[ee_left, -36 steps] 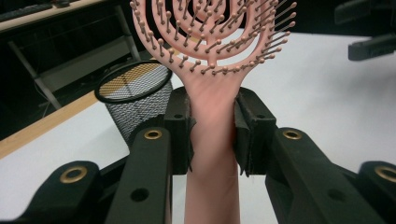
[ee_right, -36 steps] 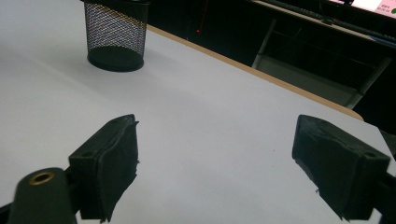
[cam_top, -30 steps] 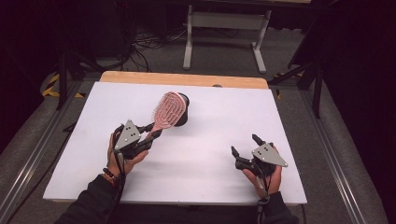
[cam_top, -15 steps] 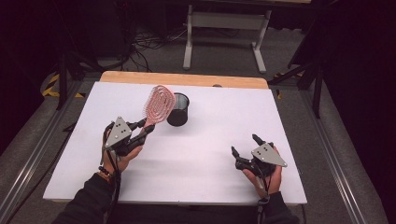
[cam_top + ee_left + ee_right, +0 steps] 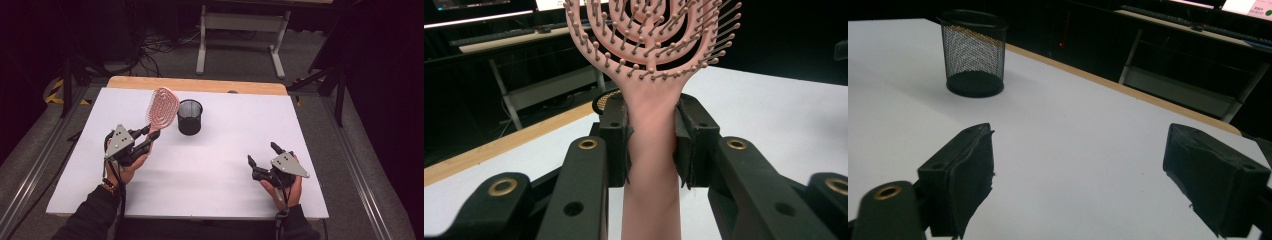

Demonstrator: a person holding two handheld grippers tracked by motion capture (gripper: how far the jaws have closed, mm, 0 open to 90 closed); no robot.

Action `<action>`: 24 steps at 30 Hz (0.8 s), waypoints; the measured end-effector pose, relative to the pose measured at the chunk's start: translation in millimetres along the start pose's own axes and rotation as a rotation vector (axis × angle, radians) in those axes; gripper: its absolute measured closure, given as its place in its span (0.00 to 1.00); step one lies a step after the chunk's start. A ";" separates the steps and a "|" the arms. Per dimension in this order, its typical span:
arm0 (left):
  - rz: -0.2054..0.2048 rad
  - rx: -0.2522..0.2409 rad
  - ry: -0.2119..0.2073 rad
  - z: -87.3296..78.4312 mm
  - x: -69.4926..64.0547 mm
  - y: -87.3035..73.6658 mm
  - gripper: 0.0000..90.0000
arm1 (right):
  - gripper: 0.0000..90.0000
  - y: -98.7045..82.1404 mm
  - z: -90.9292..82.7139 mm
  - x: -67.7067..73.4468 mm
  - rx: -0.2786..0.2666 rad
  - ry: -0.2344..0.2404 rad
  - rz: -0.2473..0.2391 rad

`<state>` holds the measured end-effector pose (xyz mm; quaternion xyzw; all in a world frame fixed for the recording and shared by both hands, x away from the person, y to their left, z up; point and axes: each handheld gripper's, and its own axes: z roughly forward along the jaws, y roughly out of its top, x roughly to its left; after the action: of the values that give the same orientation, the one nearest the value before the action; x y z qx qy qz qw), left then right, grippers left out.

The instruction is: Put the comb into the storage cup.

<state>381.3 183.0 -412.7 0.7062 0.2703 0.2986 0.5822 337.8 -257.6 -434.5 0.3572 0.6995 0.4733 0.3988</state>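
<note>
A pink vented hairbrush [image 5: 162, 106] stands tilted above the white table [image 5: 225, 170], its head just left of a black mesh cup [image 5: 190, 116]. My left gripper [image 5: 151, 132] is shut on the brush's handle. In the left gripper view both pads clamp the handle [image 5: 651, 165], and the bristled head [image 5: 651, 45] rises above them. My right gripper [image 5: 262, 152] rests low at the table's front right. It is open, its jaws have just spread a little wider, and there is nothing between them. In the right gripper view the cup [image 5: 973, 52] stands upright far ahead of the gripper [image 5: 1078, 165].
A wooden strip [image 5: 200, 85] runs along the table's far edge. Behind it on the floor are a grey stand [image 5: 240, 35] and cables. Bare white table lies between the two hands and in front of the cup.
My left hand has carried the brush leftward. Its head was in front of the cup and now stands more upright, to the cup's left. The right hand has stayed put.
</note>
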 end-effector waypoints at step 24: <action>0.011 -0.028 -0.075 7.7 -27.0 -11.6 0.78 | 0.08 56.3 21.8 36.5 -0.150 0.143 0.072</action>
<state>368.3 160.2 -428.1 0.7100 0.2403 0.2790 0.6003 348.6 -200.7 -394.3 0.3165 0.6757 0.5625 0.3562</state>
